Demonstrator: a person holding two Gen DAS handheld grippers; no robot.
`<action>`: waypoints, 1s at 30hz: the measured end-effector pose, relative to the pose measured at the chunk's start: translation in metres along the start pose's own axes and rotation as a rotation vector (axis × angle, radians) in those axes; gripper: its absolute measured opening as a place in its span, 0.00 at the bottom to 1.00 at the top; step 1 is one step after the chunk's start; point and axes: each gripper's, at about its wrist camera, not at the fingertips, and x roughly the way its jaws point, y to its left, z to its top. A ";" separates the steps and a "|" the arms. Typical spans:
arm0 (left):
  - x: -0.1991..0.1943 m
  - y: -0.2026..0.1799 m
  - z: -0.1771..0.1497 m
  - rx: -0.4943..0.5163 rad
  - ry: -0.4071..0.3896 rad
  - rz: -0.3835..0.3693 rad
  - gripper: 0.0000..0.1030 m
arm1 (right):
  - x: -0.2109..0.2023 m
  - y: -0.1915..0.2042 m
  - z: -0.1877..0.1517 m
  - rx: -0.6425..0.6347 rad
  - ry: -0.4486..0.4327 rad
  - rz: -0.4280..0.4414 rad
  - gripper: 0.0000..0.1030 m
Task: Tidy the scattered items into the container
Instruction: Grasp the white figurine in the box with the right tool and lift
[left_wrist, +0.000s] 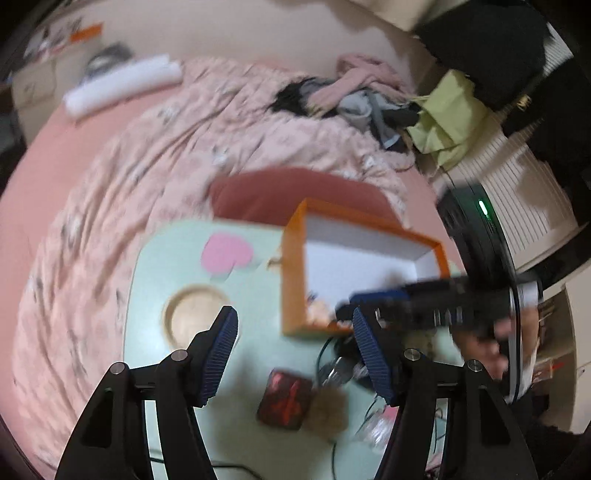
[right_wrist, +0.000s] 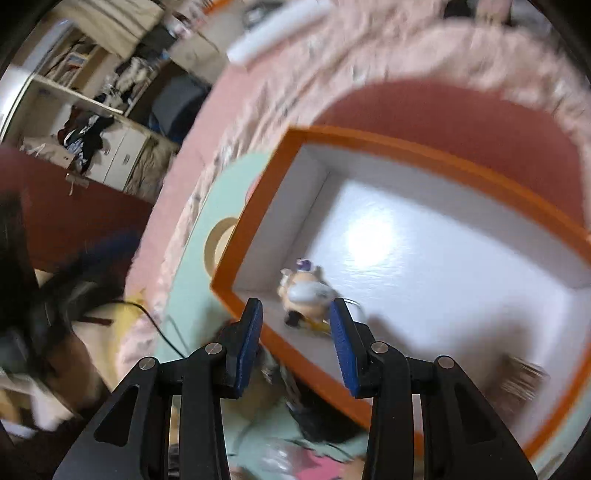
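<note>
A bedroom, much blurred by motion: a pale green lap table (left_wrist: 177, 266) sits on a bed with a pink flowered quilt (left_wrist: 147, 155), and everything below is placed against the orange box (left_wrist: 295, 266) with the white inside that stands on that table.

Inside the box, in the corner nearest the cameras, lies a small toy figure (right_wrist: 304, 295), cream and white with a purple top. The right gripper (right_wrist: 295, 325) hangs over that same near wall, jaws wide apart and holding nothing; the toy lies just past its fingertips, between the two blue pads, but I cannot tell whether either pad touches it.

Outside the box, on the near side of its front wall, the loose things lie together: a dark red packet (left_wrist: 284, 400), a brown fluffy ball (left_wrist: 328, 410) touching the packet, some clear wrapping (left_wrist: 376, 428) and a tangle of black cable (left_wrist: 332, 362). The left gripper (left_wrist: 291, 350) hovers right above this group, jaws wide apart and empty, the packet just below and between its pads.

So the left hand is the nearer one to what remains. The packet's long side seems to run roughly toward the box, so the open pads would likely close across its short width. The cable lying close by could get caught in the grasp.
</note>
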 end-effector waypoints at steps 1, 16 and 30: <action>0.002 0.005 -0.004 -0.018 0.005 0.003 0.62 | 0.010 0.000 0.006 0.000 0.038 -0.006 0.38; 0.002 0.003 -0.006 0.005 -0.016 -0.107 0.62 | -0.020 -0.013 0.000 0.061 -0.156 0.019 0.35; 0.068 -0.102 0.026 0.189 0.144 -0.186 0.62 | -0.131 -0.015 -0.152 -0.056 -0.525 -0.055 0.35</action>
